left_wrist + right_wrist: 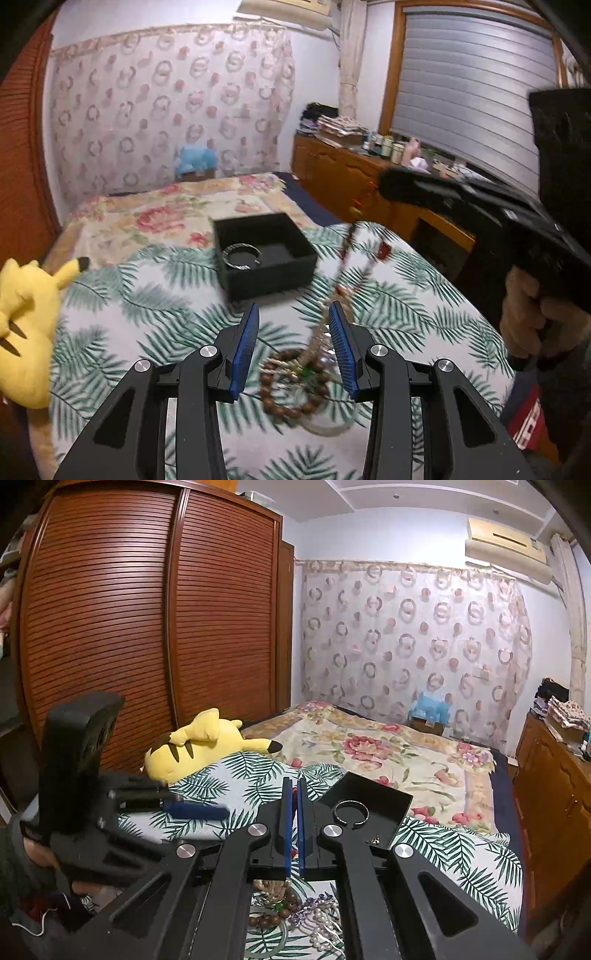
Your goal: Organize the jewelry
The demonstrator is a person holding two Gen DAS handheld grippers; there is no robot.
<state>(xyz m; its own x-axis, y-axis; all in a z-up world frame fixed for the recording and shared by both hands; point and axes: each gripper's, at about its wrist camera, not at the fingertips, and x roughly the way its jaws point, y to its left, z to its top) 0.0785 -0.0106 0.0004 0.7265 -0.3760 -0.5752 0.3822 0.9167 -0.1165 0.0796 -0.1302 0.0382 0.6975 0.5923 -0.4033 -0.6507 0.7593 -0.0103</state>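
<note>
A black open box (266,254) stands on the leaf-print cloth and holds a silver bangle (241,255). It also shows in the right wrist view (373,805) with the bangle (351,813) and a small gold piece (375,839). A pile of jewelry with a brown bead bracelet (295,384) lies between the fingers of my open left gripper (293,314). My right gripper (294,782) is shut on a red-beaded necklace (354,254), which hangs from it down to the pile. Pearls and beads (310,919) lie under the right gripper.
A yellow plush toy (26,325) lies at the cloth's left edge; it also shows in the right wrist view (199,746). A floral bedspread (388,753) lies beyond the box. A wooden wardrobe (147,627) is on the left, a wooden dresser (351,177) on the right.
</note>
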